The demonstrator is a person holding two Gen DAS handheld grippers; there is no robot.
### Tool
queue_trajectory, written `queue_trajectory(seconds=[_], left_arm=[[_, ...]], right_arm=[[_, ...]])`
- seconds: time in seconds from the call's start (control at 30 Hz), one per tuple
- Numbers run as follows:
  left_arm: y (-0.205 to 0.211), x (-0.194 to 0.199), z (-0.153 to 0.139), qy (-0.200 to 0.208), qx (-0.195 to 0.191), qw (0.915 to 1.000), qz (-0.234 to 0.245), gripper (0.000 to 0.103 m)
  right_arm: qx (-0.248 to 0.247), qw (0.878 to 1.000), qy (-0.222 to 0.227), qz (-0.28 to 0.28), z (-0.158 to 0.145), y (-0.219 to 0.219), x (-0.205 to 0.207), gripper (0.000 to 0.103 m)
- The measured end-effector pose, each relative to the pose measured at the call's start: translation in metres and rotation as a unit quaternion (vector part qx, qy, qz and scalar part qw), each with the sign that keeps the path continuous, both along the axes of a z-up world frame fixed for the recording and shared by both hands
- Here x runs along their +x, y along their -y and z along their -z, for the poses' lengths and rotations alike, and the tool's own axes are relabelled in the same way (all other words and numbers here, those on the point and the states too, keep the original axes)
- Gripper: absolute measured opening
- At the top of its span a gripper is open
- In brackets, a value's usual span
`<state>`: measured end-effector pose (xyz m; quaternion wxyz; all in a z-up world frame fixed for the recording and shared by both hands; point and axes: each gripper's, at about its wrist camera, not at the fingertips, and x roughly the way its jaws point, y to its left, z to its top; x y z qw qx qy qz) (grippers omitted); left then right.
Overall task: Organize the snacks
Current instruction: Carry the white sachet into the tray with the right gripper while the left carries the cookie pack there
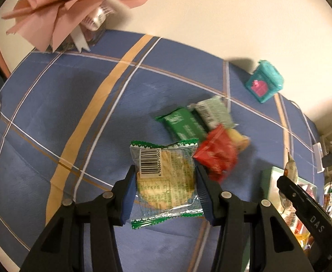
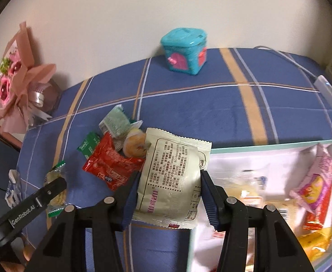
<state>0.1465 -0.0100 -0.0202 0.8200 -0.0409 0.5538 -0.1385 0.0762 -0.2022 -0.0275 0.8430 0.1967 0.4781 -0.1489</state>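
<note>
My left gripper (image 1: 166,181) is shut on a clear cracker packet (image 1: 166,176) with green edges and a barcode, held above the blue plaid cloth (image 1: 75,113). Its blue pads press both sides of the packet. My right gripper (image 2: 169,188) is shut on a cream snack packet (image 2: 172,176) with printed text, just left of the mint-rimmed box (image 2: 268,145). Behind both lies a small pile: a red packet (image 2: 111,165), a green packet (image 2: 89,145), a pale green packet (image 2: 116,122) and a round yellow snack (image 2: 135,145). The pile's red packet (image 1: 218,154) also shows in the left wrist view.
The box holds several packets, among them a pink one (image 2: 318,179) and an orange one (image 2: 315,240). A teal toy box (image 2: 184,52) stands by the wall. A pink bouquet (image 2: 14,83) sits at the far left. A white adapter with cable (image 2: 327,93) lies at right. A blue-white wrapper (image 2: 13,188) lies near the left edge.
</note>
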Motion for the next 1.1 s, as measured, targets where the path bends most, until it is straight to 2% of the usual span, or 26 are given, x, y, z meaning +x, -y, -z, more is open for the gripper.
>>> queue_trajectory(seconds=[0.37,0.63,0.83,1.1], left_arm=[[0.049,-0.032,-0.03,0.024,-0.016,0.9981,0.054,0.051],[0.1,-0.062,-0.039,0.028,-0.019,0.9927,0.116,0.051],[0.136,-0.093,-0.032,0.027,0.005,0.9853,0.169,0.051],[0.17,-0.124,0.001,-0.017,0.029,0.9726,0.23,0.051]], right_arm=[[-0.005,0.998,0.02,0.063,-0.034,0.057,-0.043,0.055],[-0.013,0.994,0.03,0.106,-0.053,0.093,-0.079,0.055],[-0.009,0.993,0.024,0.115,-0.055,0.101,-0.099,0.055],[-0.001,0.994,-0.009,0.111,-0.035,0.097,-0.118,0.055]])
